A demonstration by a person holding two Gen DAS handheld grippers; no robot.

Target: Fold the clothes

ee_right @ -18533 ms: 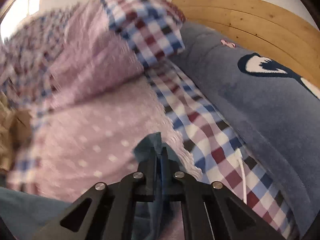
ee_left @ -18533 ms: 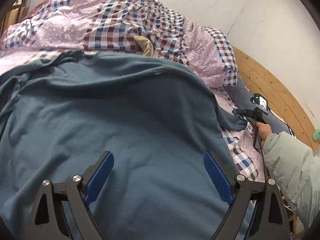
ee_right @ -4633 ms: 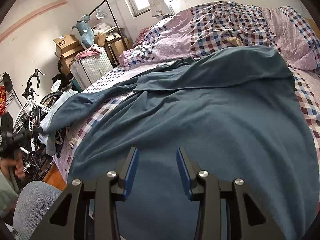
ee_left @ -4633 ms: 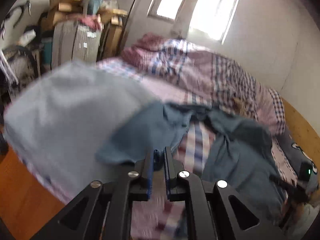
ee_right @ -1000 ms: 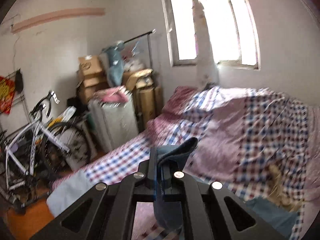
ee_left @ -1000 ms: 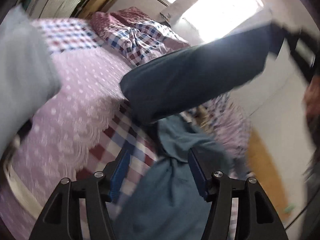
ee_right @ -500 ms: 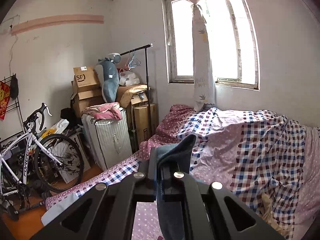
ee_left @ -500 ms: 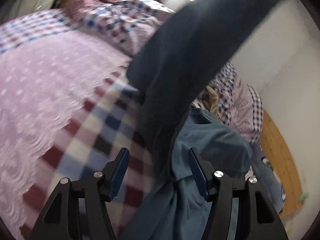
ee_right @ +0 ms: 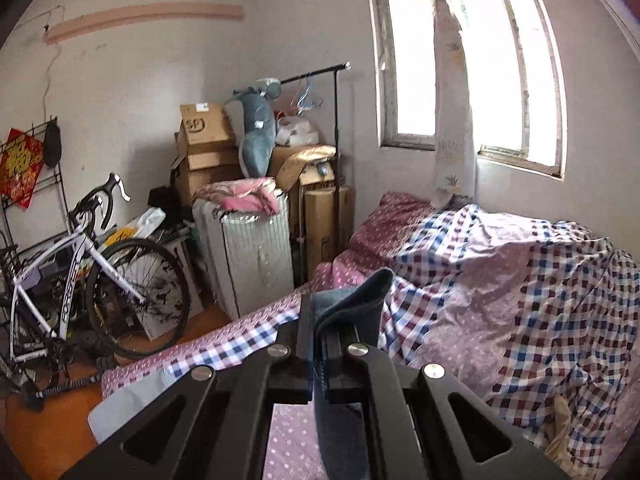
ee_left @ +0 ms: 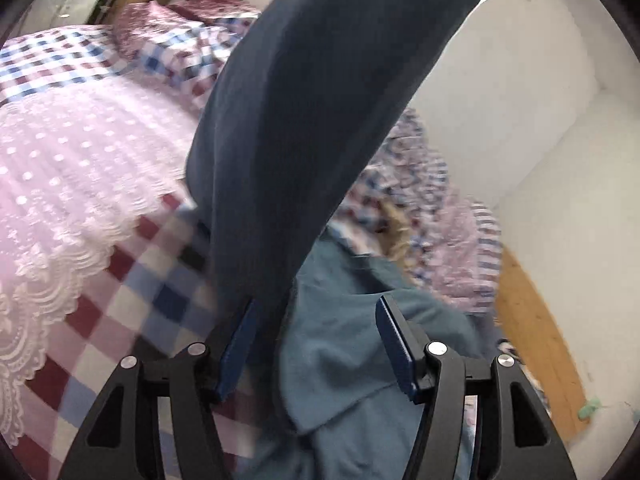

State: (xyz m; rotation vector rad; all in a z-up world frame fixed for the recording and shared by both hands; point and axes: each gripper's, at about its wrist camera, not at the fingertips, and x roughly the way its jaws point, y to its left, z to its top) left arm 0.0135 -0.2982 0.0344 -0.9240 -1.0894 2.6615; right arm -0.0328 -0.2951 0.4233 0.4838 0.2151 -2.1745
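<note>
Blue garment (ee_left: pixel 304 128) hung lengthwise from right gripper (ee_right: pixel 318 344), jaws clamped on its edge; left gripper (ee_left: pixel 316 344) nearer the lower folds, jaws apart around them above bed (ee_left: pixel 80 160).

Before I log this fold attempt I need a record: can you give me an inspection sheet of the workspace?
Surface: bed with pink dotted and checked bedding.
Job's things: blue garment, one end lifted, the rest heaped on the bed.
Clutter: crumpled checked quilt.
Grippers: left hand-held gripper open, cloth between its fingers; right hand-held gripper shut on the garment's edge.
Cables: nothing seen.
Surroundings: bicycle, suitcase, cardboard boxes, clothes rail, window.
</note>
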